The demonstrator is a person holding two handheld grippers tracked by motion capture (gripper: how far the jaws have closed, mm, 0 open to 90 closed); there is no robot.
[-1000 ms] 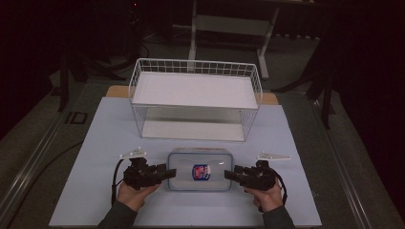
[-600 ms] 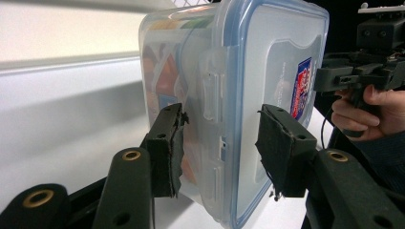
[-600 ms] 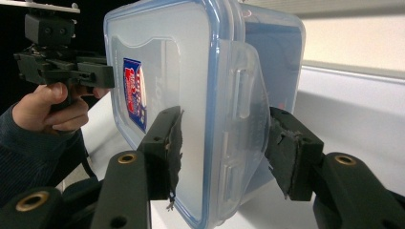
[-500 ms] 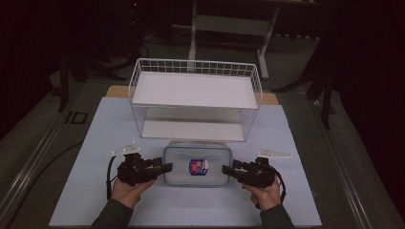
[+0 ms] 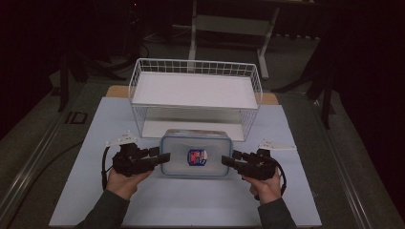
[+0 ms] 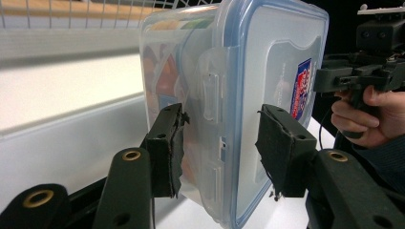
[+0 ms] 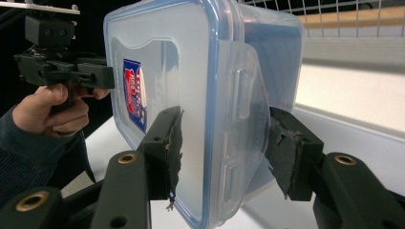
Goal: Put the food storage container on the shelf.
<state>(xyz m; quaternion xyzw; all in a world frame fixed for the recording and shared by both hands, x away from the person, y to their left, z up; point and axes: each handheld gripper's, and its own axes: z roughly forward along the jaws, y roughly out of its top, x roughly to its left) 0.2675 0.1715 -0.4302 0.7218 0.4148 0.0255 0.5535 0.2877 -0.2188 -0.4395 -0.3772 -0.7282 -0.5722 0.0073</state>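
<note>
Gripping food box (image 5: 196, 154) | L gripper (image 5: 165, 157) + R gripper (image 5: 227, 161) jaws clamp ends | L gripper view: side latch (image 6: 211, 90)

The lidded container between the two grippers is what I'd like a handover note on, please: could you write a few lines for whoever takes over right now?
Left gripper: shut on the plastic container, fingers clamping its left end at the latch.
Right gripper: shut on the container's right end in the same way.
Things: container, lid latched on, held level between both grippers in front of the white wire rack, over the light mat.
Done: both ends gripped; the container looks lifted off the mat.
Left: probably carry it forward and set it on or in the rack, then release both grippers.
</note>
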